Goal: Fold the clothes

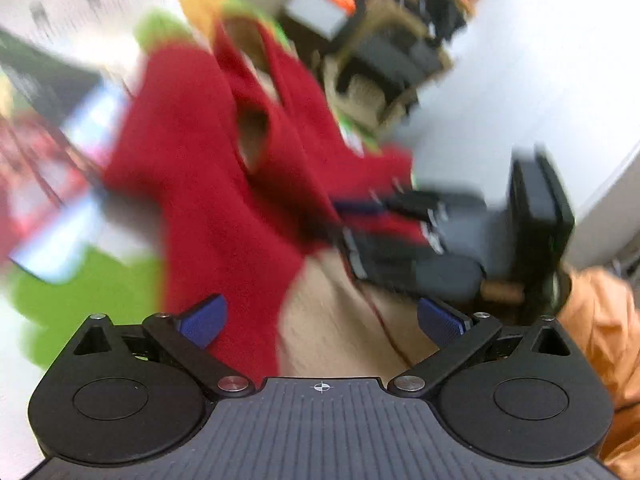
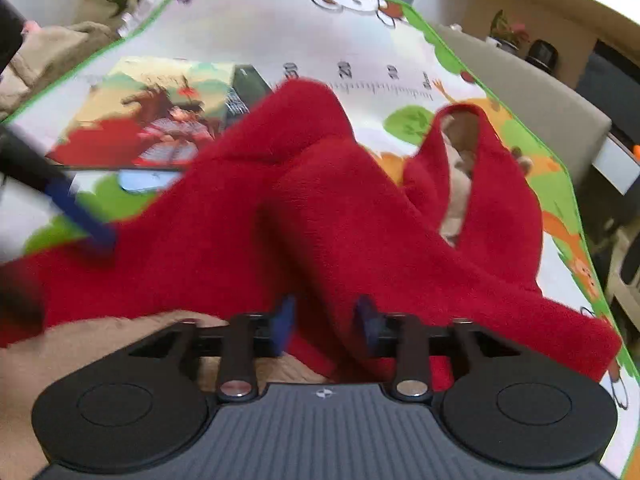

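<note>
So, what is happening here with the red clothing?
A person is folding a red fleece garment on a colourful play mat, with a claw in each hand. The right claw is closed on a fold of the red fabric near its edge. The left claw is open above the garment and holds nothing. The garment is bunched, not yet folded flat.

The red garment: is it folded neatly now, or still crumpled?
Still crumpled. The red garment lies in loose ridges on the play mat, one opening standing up, and the right gripper has its fingers closed on a fold.
</note>
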The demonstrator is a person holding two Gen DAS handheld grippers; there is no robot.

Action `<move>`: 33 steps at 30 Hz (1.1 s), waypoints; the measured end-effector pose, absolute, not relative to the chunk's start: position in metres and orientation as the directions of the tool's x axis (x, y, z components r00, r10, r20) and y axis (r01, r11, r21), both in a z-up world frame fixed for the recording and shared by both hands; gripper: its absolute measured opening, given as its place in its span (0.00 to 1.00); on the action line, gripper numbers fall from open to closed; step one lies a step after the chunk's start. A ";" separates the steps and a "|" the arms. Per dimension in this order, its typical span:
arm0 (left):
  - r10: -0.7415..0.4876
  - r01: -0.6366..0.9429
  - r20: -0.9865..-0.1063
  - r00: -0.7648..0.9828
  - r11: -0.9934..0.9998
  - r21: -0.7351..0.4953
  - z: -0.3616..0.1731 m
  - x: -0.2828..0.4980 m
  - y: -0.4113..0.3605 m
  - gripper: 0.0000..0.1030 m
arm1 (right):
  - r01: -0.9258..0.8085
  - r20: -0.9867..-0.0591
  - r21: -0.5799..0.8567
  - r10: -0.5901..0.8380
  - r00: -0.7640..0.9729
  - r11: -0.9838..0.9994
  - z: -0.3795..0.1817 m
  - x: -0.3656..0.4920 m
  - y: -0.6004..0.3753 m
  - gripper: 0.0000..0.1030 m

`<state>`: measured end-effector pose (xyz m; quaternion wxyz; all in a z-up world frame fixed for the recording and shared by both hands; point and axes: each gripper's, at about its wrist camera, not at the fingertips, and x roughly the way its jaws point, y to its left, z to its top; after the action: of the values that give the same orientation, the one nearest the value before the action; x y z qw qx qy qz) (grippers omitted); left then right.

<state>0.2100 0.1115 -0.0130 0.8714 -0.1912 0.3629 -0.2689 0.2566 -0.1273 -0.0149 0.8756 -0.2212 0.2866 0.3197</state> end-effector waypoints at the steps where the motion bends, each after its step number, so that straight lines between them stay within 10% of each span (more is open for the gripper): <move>1: -0.583 0.310 -0.519 0.625 0.796 -0.520 -0.007 0.211 0.125 1.00 | -0.687 -0.632 -0.198 0.445 0.635 0.699 -0.004 0.253 -0.131 0.48; 9: -0.322 0.010 -0.473 0.820 0.834 -0.551 0.008 0.227 0.212 1.00 | -0.681 -0.537 -0.382 0.450 0.713 0.624 0.076 0.265 -0.054 0.72; 16: -0.255 -0.076 -0.467 0.847 0.810 -0.581 0.012 0.210 0.247 1.00 | -0.745 -0.631 -0.556 0.395 0.667 0.370 -0.012 0.283 0.069 0.72; 20: -0.284 -0.090 -0.482 0.829 0.782 -0.616 0.003 0.198 0.259 1.00 | -0.730 -0.634 -0.594 0.362 0.683 0.337 -0.035 0.298 0.073 0.35; 26: -0.353 -0.084 -0.460 0.814 0.713 -0.696 -0.011 0.213 0.257 1.00 | -0.566 -0.400 -0.404 0.418 0.816 0.719 0.062 0.283 -0.018 0.31; 33: -0.518 -0.014 -0.363 0.775 0.560 -0.828 -0.019 0.251 0.218 1.00 | -0.474 -0.533 -0.266 0.282 0.798 0.840 0.032 0.272 -0.107 0.31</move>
<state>0.2508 0.2178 -0.0191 0.8308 -0.4439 0.2995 -0.1518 0.2724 -0.1066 0.0316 0.9275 -0.1968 0.2439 0.2036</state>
